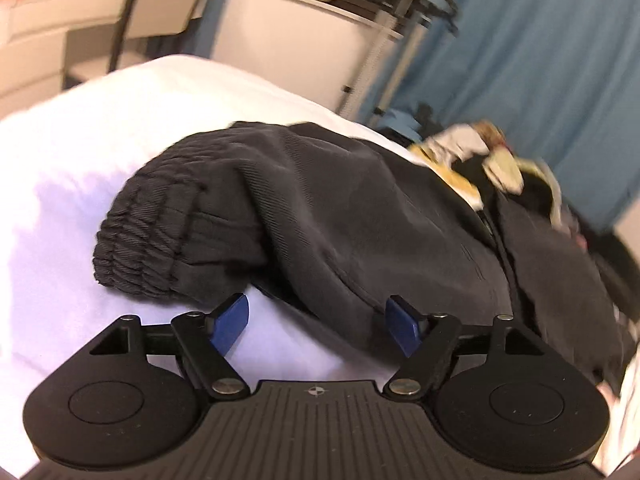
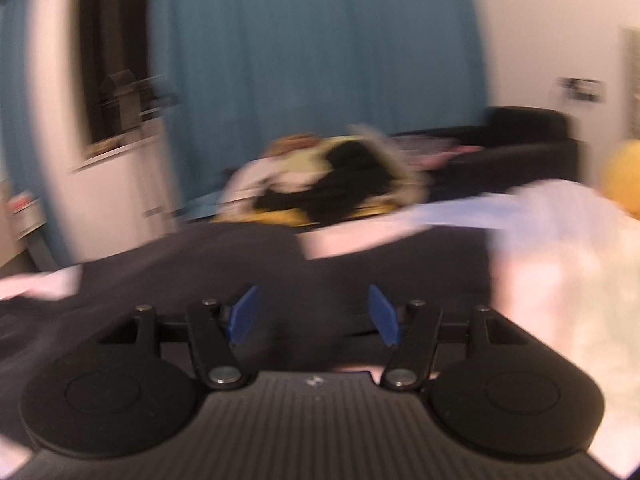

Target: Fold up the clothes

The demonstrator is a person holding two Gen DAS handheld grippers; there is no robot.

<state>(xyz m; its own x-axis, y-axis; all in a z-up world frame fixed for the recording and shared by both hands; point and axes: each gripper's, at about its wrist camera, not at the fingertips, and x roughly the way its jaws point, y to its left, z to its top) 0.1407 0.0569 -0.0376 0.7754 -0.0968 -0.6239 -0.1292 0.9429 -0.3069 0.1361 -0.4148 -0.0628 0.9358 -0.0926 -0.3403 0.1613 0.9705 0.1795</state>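
A dark grey pair of trousers (image 1: 360, 216) lies on the white bed sheet (image 1: 100, 152), its ribbed elastic cuff (image 1: 148, 236) bunched at the left. My left gripper (image 1: 318, 322) is open, its blue pads on either side of the garment's near edge, holding nothing. In the blurred right wrist view the same dark garment (image 2: 240, 264) spreads below my right gripper (image 2: 314, 314), which is open and empty just above the cloth.
A heap of yellow, white and black clothes (image 1: 480, 164) lies at the bed's far end; it also shows in the right wrist view (image 2: 332, 184). Blue curtains (image 2: 312, 60), a white cabinet (image 1: 304, 52), a dark sofa (image 2: 520, 140) and pale bedding (image 2: 568, 264) surround the bed.
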